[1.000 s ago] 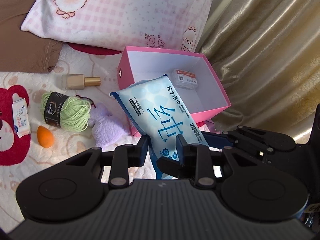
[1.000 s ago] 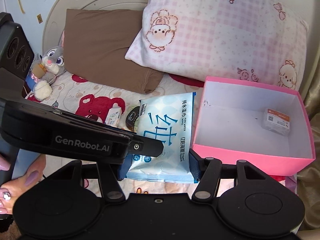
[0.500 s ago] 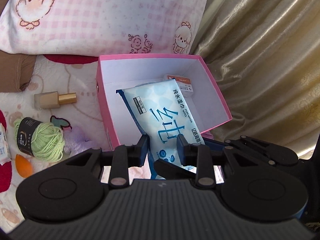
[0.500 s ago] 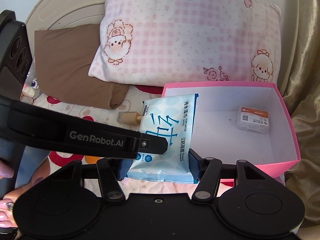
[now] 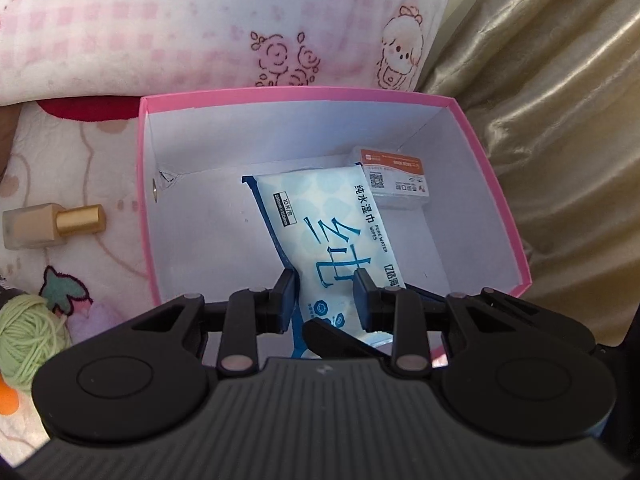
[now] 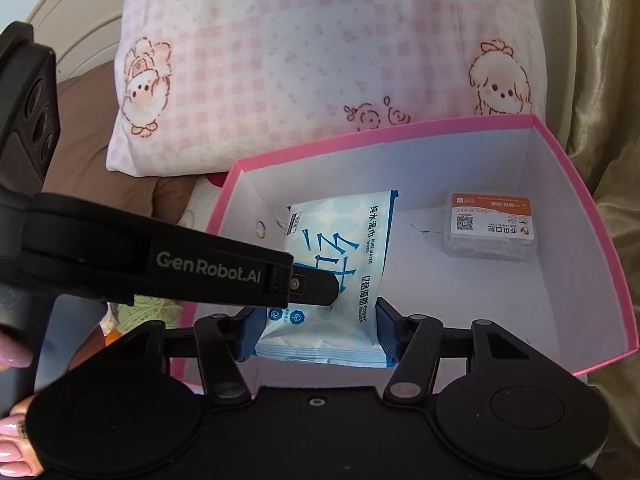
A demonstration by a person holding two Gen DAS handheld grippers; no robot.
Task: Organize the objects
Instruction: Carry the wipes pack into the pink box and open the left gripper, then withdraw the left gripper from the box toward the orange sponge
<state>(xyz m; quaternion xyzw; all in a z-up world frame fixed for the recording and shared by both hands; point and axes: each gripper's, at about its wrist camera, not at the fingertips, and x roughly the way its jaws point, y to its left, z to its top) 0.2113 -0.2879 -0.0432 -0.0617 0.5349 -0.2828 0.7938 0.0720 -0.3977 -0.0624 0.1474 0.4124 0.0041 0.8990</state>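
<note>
both the left gripper (image 5: 325,296) and right gripper (image 6: 318,330) clamp the wet wipes pack (image 5: 332,236) over the pink box (image 5: 144,200), beside a small case (image 5: 394,184) in its far-right corner, while the yarn (image 5: 24,340) and bottle (image 5: 52,224) wait outside.

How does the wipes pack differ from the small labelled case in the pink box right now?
The wipes pack is soft, pale blue and tilted, clamped by both grippers; the small labelled case is rigid, clear with an orange-and-white label, lying flat and untouched. The pack is clearly bigger. Both sit within the pink box.
</note>
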